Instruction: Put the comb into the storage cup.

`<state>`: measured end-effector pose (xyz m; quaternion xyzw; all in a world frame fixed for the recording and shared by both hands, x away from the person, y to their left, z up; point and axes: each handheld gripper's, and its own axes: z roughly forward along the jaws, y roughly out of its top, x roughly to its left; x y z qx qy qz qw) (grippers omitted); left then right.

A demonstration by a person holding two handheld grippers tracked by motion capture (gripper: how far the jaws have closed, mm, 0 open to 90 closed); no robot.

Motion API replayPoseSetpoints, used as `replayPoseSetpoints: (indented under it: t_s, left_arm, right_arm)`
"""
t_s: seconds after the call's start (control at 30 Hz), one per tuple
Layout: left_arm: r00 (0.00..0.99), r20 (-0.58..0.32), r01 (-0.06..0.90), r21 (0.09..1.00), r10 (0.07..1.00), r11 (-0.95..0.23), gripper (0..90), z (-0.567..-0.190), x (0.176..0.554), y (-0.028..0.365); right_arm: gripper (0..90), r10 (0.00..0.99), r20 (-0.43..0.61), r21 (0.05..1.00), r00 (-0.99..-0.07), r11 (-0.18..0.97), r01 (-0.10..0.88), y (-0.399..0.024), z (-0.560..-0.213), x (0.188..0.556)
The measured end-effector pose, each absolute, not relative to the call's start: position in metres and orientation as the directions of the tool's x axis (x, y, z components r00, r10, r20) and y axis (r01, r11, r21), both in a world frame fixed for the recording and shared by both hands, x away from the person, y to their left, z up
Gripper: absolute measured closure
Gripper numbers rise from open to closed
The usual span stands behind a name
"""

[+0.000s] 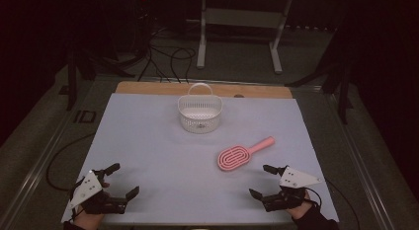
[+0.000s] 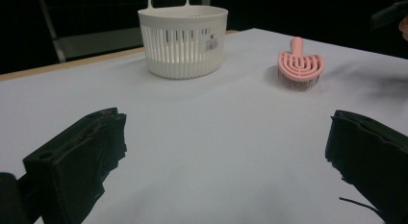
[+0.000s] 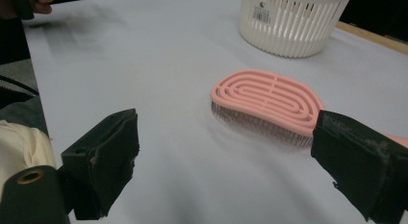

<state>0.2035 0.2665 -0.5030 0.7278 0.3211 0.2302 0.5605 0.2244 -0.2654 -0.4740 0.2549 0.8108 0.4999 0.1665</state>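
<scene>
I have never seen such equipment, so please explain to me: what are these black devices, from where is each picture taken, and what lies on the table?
A person holds two hand-held tools, the left gripper and the right gripper, both open and holding nothing. One picture comes from a camera above; the other two come from cameras riding on each gripper, looking past its black jaws. On the pale-covered table stand a white slotted plastic basket with a handle and, nearer the right gripper, a pink plastic hairbrush, bristles down.
</scene>
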Motion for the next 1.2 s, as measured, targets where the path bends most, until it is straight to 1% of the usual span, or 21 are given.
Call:
replayPoseSetpoints:
  t_s: [0.07, 0.27, 0.63, 0.93, 1.2]
  left_arm:
    - [0.688, -0.026, 0.209, 0.964, 0.726, -0.164, 0.1, -0.503, 0.204, 0.266]
    - [0.686, -0.028, 0.208, 0.965, 0.727, -0.16, 0.1, -0.503, 0.204, 0.267]
    - [0.685, -0.018, 0.203, 0.965, 0.728, -0.167, 0.1, -0.502, 0.203, 0.266]
    - [0.688, -0.01, 0.197, 0.965, 0.726, -0.173, 0.1, -0.502, 0.203, 0.266]
    - [0.689, -0.011, 0.196, 0.965, 0.724, -0.172, 0.1, -0.502, 0.203, 0.265]
  right_arm:
    - [9.3, 0.572, 0.003, 0.9, -0.82, 0.355, 0.251, -0.265, -0.471, 0.224]
    - [9.3, 0.572, 0.005, 0.903, -0.82, 0.351, 0.25, -0.266, -0.46, 0.225]
    - [9.3, 0.555, -0.041, 0.907, -0.831, 0.37, 0.202, -0.261, -0.435, 0.232]
    - [9.4, 0.554, -0.081, 0.917, -0.829, 0.367, 0.156, -0.263, -0.412, 0.245]
    - [10.1, 0.569, -0.087, 0.918, -0.818, 0.364, 0.155, -0.267, -0.396, 0.262]
